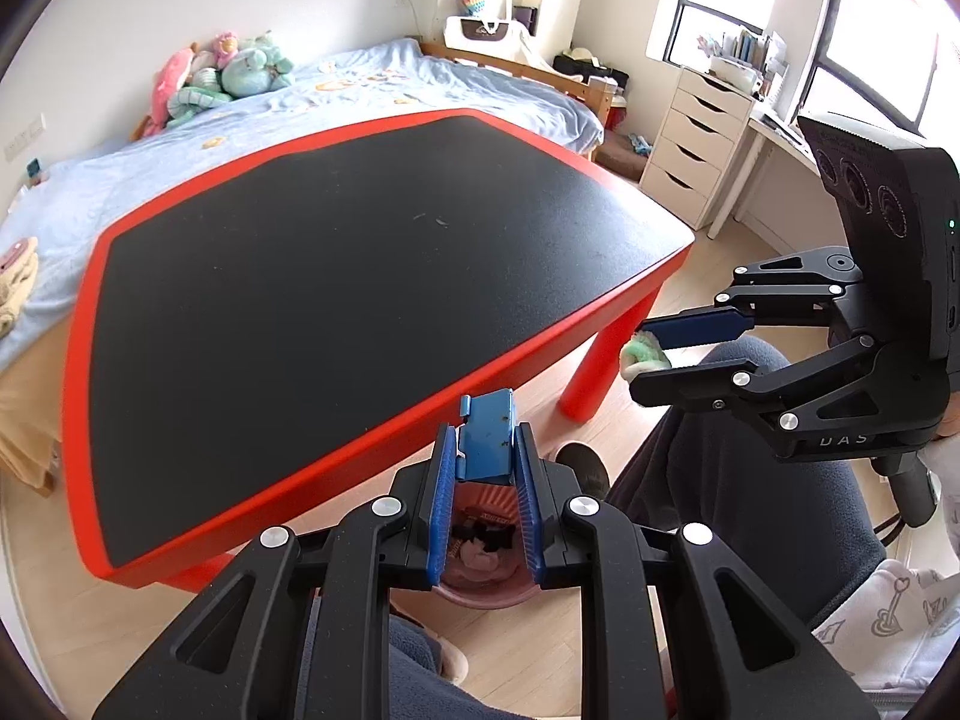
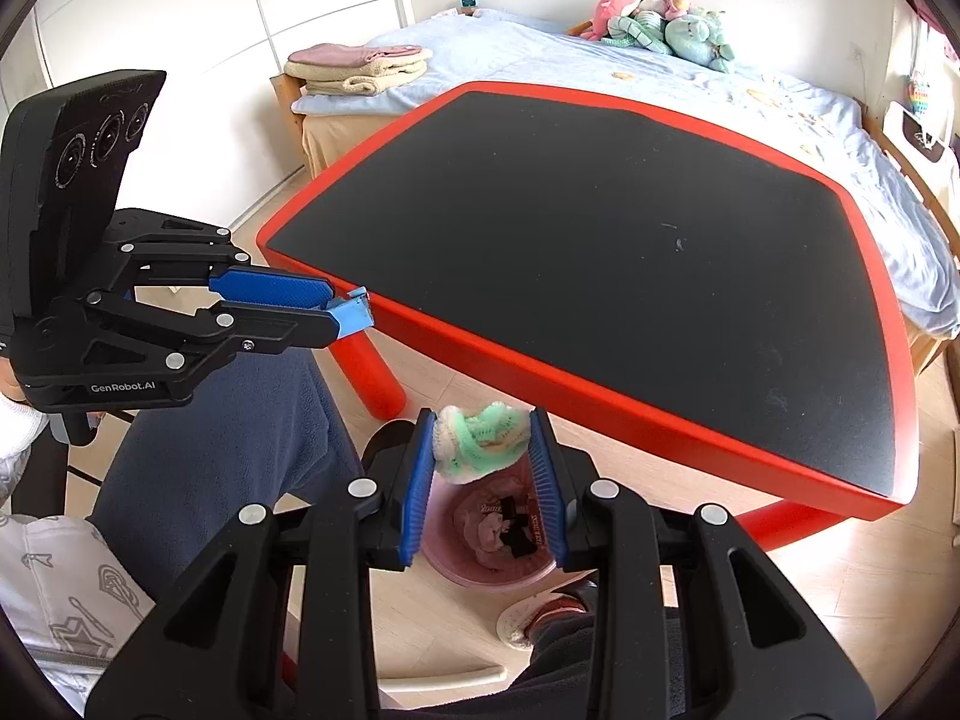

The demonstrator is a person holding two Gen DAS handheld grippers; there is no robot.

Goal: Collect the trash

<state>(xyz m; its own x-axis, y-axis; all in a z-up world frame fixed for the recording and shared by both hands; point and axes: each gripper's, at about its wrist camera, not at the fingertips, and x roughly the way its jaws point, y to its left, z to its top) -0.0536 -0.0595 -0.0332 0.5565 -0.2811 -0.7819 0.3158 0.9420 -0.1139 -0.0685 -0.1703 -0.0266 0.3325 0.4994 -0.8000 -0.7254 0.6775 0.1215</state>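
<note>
In the left wrist view my left gripper (image 1: 486, 432) is shut on a small blue box (image 1: 485, 453), held over a pink bin (image 1: 480, 597) on the floor that has scraps in it. My right gripper (image 2: 485, 417) is shut on a crumpled green and white wad (image 2: 480, 444), also above the pink bin (image 2: 456, 570). Each view shows the other gripper from the side: the right gripper (image 1: 642, 357) with the wad (image 1: 635, 355), and the left gripper (image 2: 336, 307) with the blue box (image 2: 358, 312). Both hang just off the table's near edge.
A red table with a black top (image 1: 360, 276) (image 2: 600, 252) stands right behind the bin, its red leg (image 2: 366, 378) close by. A person's legs in blue trousers (image 2: 210, 438) and slippered feet (image 2: 534, 618) flank the bin. A bed (image 2: 660, 60) lies beyond; white drawers (image 1: 696, 144) stand at the right.
</note>
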